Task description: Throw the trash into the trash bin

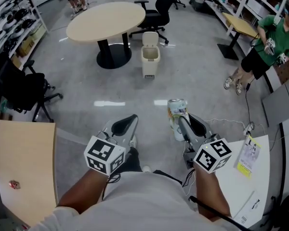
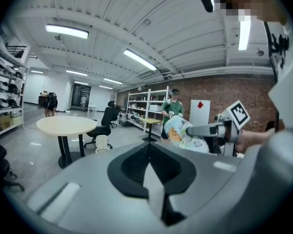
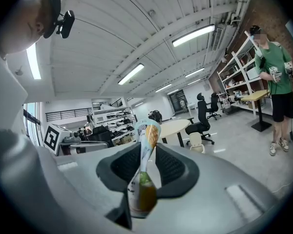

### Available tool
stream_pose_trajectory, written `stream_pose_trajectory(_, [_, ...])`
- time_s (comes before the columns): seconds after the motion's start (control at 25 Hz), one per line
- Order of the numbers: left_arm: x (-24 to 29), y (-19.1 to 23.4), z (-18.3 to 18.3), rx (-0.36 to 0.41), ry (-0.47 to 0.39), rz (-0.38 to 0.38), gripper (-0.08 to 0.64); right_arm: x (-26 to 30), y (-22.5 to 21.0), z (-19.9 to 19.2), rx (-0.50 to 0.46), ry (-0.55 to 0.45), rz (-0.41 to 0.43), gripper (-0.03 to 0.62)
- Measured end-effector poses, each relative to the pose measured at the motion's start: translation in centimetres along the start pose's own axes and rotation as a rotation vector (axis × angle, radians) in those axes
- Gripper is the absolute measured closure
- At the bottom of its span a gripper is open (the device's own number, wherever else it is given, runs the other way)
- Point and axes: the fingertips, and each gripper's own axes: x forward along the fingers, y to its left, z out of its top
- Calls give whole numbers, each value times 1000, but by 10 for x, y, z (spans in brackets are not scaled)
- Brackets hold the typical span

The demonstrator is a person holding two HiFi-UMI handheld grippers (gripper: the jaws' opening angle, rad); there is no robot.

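1. While both tongs point out over the grey floor (image 1: pixel 192 81), the right tongs (image 1: pixel 181 122) pinch a crumpled snack wrapper (image 1: pixel 176 113) between their pads. The wrapper sticks up past the tips and shows edge-on in the right gripper view.
2. The left tongs (image 1: pixel 133 118) are pressed together with nothing between them. They sit beside the right tongs, just to their left and apart from them.
3. The wrapper shows a printed picture of food on the side that faces the left tongs.
4. Well ahead of both tongs, a small cream trash bin (image 1: pixel 150 57) stands on the floor with its lid (image 1: pixel 150 37) tipped up. The wrapper is nowhere near the bin; it is held at the right tongs.
5. Just left of the bin and a little beyond it stands a round table (image 1: pixel 106 20) on a dark pedestal. A black office chair (image 1: pixel 159 13) stands behind the bin.
6. Far out to the right of the right tongs, a person in a green shirt (image 1: pixel 272 40) stands near a small desk (image 1: pixel 241 25) and shelves.
7. Close beside the right tongs, to the right and nearer the person holding them, lies a white tabletop (image 1: pixel 260 177) with a yellow card (image 1: pixel 248 158) on it.
8. To the left of the left tongs is a wooden desk (image 1: pixel 24 167).
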Motion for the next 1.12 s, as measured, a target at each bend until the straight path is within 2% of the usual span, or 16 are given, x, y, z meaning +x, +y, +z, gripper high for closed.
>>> stream_pose_trajectory(0.48, [31,44,7,-20,11,-9,552,42,-24,2,4,33,-36,495])
stream_pose_trajectory(0.96, [71,116,12,-64,39,-6,552,112,-55,10,29,72,-84,495])
stream_pose_trajectory(1.12, [87,142,21,-52,36,-11,552,141,-63,19,24,80,-97,495])
